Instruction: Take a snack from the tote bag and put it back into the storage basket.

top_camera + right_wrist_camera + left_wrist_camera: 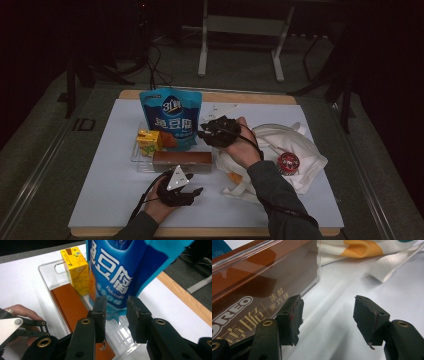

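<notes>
A blue snack pouch (170, 117) stands upright in a clear tray (136, 156), beside a yellow drink carton (148, 141) and a long brown biscuit box (182, 161). My right gripper (202, 131) is at the pouch's right side. In the right gripper view its jaws (116, 305) stand apart, with the pouch's (120, 270) bottom corner in the gap and neither pad pressing on it. My left gripper (197, 191) rests low on the white mat in front of the tray. It (328, 305) is open and empty, its left pad close beside the brown box (249, 290).
A crumpled white tote bag (290, 150) lies right of the tray, with a red round item (288, 163) on it and its strap (392, 265) trailing toward my left gripper. The white mat (110, 175) covers a wooden table. Metal stand legs (202, 55) rise beyond the far edge.
</notes>
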Demonstrator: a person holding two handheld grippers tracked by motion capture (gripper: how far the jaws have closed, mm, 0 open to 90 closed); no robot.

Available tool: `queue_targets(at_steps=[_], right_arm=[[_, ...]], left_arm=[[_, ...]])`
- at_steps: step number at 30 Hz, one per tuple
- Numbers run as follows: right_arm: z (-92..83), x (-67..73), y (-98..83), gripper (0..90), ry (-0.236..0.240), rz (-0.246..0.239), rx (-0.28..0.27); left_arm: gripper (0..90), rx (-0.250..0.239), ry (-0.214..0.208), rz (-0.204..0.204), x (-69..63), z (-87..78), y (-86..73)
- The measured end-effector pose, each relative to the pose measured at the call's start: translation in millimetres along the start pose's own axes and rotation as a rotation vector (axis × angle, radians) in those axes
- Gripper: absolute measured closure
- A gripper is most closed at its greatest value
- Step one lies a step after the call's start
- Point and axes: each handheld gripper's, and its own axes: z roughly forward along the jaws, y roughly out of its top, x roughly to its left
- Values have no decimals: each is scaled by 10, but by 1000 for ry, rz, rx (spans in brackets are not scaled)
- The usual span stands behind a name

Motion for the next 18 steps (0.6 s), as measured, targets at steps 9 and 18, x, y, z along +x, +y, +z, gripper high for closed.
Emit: queue_targets(at_steps=[9,18], right_arm=[[-86,-64,-57,669,-9,8,17],[-185,-91,-129,611,11,7,42]], left_arm=[[400,0,0,0,2,0,0],[400,0,3,2,-4,0,0]])
